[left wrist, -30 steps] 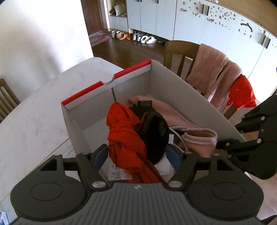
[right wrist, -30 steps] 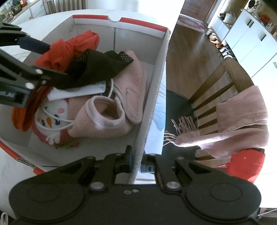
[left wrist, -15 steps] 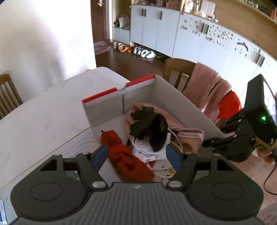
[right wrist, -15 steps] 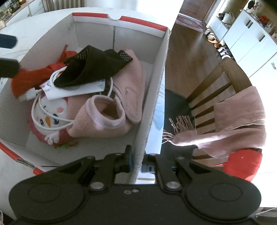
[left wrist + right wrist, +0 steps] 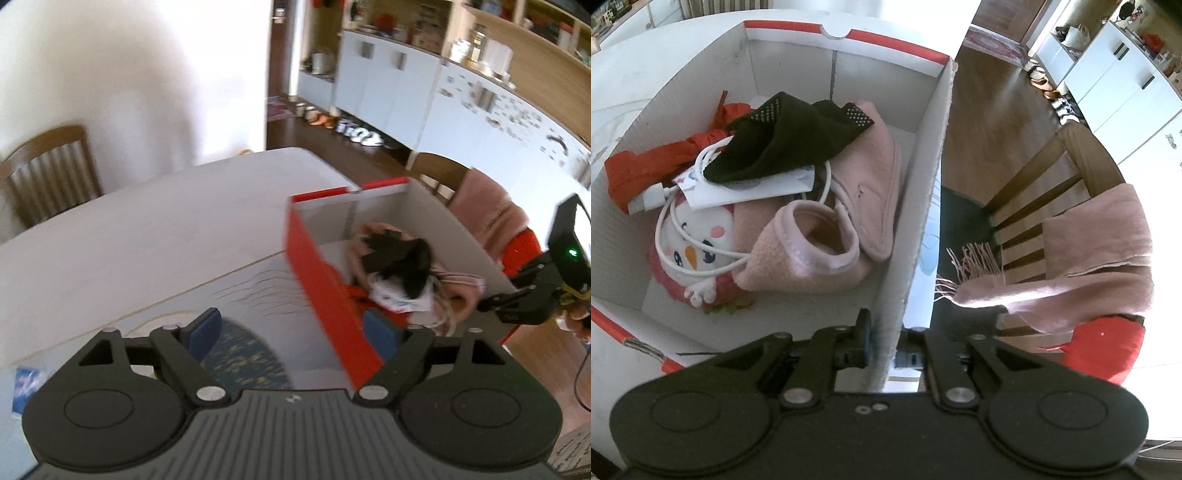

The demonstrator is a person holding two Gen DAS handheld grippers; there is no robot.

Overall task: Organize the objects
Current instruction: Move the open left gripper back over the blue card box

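Left tool (image 5: 291, 334) pulled up and back from box (image 5: 923, 184) since a second ago; red cloth (image 5: 646, 162) it held over box now lies inside, at left wall. Left tool spread wide, empty, over tabletop (image 5: 147, 236). Right tool (image 5: 882, 350) unchanged, pinching box's right wall. Box also holds black fabric (image 5: 783, 144), pink slippers (image 5: 812, 251), white cable (image 5: 701, 266), plush toy (image 5: 690, 247). Step: drop done, retreat under way. Next: left tool needs another loose item; none clearly visible on tabletop, view blurred.

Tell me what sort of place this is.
Most likely a home's dining area beside an entryway. A pale dining table with wooden chairs, white cabinets with shoes lined along the wood floor, and a scarf draped over a chair all suggest it.
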